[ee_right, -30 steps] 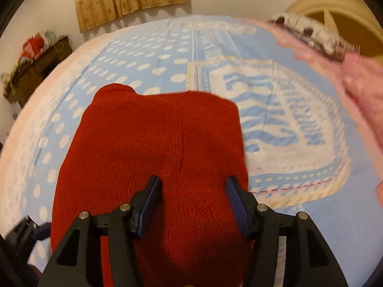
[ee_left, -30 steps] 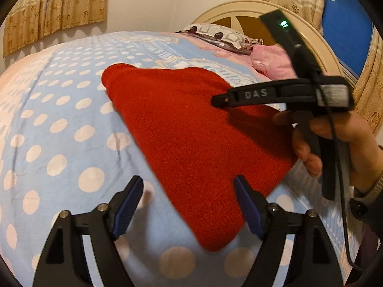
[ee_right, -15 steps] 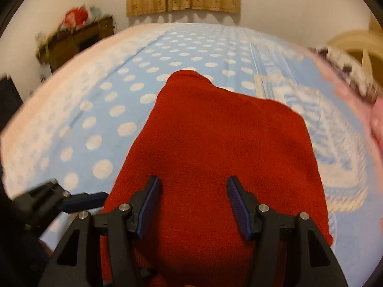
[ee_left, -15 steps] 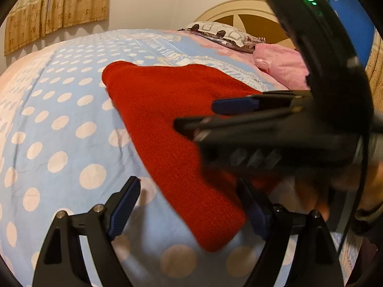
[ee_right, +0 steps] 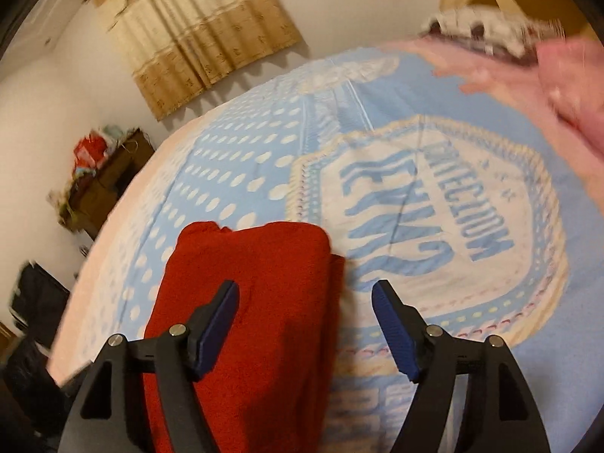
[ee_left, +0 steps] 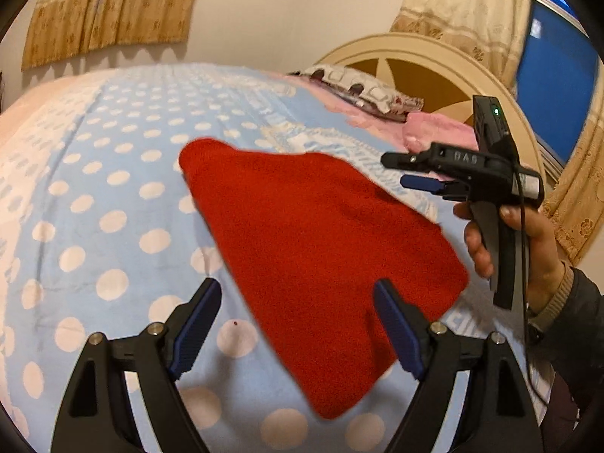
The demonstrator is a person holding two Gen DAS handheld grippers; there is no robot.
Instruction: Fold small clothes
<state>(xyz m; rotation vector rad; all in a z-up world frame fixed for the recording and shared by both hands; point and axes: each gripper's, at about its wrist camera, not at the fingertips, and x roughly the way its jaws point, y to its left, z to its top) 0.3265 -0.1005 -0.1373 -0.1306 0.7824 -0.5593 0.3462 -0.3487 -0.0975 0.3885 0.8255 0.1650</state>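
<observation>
One red garment [ee_left: 321, 234] — two splayed grippers

Near end of red knit garment [ee_right: 249, 324] hidden behind right gripper [ee_right: 304, 324] frame, pink bedding [ee_right: 566, 87] motion-blurred, dresser clutter [ee_right: 90, 158] indistinct.

Left gripper [ee_left: 298, 324] low in own view, jaws spread wide, blue pads [ee_left: 198, 324] facing inward, nothing between them. Right gripper [ee_right: 304, 330] likewise wide open, nothing pinched. From the left wrist view: right gripper [ee_left: 406, 171] held level, fingers pointing left, gripped from below by right hand [ee_left: 524, 241], fingers curled around the handle, wrist in dark sleeve.
</observation>
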